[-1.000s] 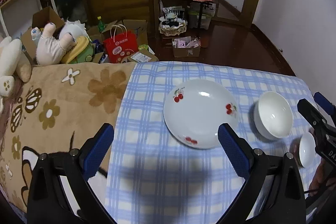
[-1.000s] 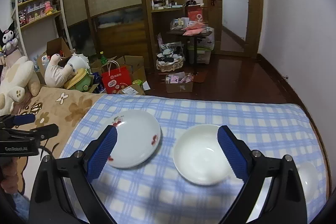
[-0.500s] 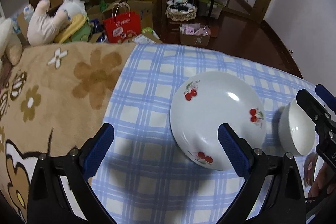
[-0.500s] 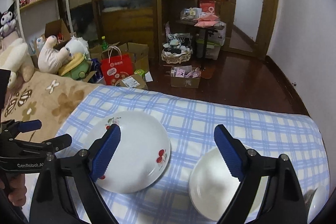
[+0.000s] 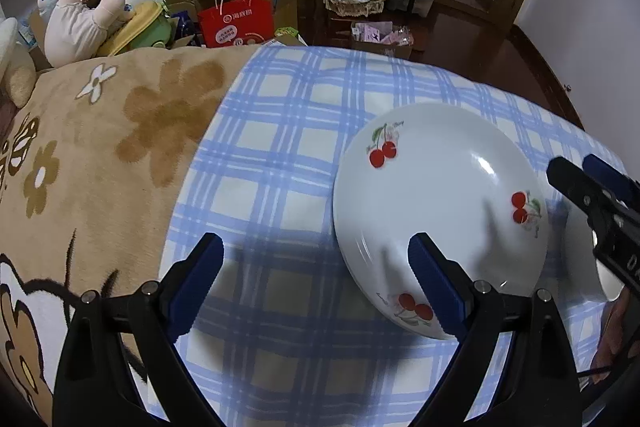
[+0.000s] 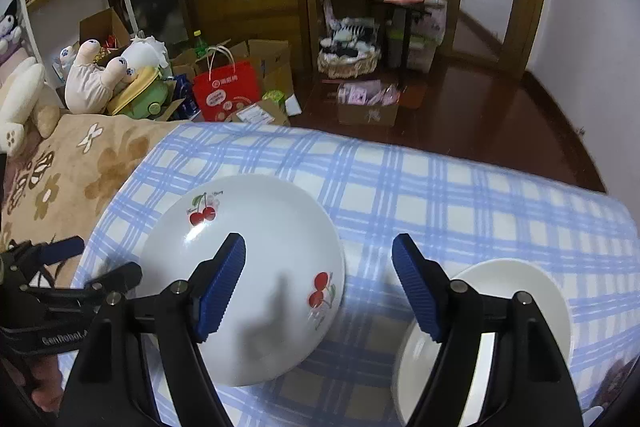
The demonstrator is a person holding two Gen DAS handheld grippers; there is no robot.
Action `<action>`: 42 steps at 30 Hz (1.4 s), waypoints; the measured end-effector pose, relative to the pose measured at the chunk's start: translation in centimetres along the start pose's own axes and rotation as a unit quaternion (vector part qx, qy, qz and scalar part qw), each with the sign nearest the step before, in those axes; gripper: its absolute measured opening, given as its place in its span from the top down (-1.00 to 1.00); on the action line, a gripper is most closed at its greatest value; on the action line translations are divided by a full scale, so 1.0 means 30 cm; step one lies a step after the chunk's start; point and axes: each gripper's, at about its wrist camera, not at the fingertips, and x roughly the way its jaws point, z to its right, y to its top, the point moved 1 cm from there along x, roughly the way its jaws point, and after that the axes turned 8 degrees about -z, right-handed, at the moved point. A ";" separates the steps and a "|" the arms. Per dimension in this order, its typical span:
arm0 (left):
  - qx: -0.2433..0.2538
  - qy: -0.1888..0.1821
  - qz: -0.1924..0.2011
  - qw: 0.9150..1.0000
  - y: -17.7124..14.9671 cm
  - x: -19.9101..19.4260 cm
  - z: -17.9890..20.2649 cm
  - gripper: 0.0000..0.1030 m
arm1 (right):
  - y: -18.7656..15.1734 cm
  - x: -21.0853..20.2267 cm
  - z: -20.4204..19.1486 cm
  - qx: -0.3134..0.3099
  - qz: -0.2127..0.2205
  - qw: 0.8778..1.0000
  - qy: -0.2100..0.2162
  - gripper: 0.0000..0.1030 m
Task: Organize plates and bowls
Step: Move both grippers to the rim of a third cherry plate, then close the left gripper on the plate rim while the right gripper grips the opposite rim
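One cherry-printed plate (image 6: 244,275) and one plain white bowl (image 6: 516,311) lay on the blue checked cloth (image 6: 400,183) covering the surface, the bowl at the plate's 3 o'clock and partly hidden behind a finger of the right claw (image 6: 318,285). Both claws, the left claw (image 5: 316,279) included, gaped wide and gripped nothing, having just been closing somewhat. In the left view the bowl was mostly hidden behind the plate and the right claw.

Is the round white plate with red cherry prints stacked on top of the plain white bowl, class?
No: the round white plate with red cherry prints lies directly on the blue checked cloth, beside the plain white bowl.
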 end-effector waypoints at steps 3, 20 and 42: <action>0.001 -0.009 -0.008 1.000 -0.004 0.018 0.008 -0.54 | 0.010 0.044 0.009 0.000 -0.028 1.000 0.004 -0.15; -0.022 -0.070 -0.053 0.996 -0.025 0.114 0.012 0.40 | 0.009 0.186 -0.009 -0.033 -0.099 0.994 -0.038 0.42; 0.003 -0.033 -0.005 0.999 -0.041 0.001 0.040 0.68 | -0.044 0.112 0.004 0.003 -0.039 0.999 -0.033 0.78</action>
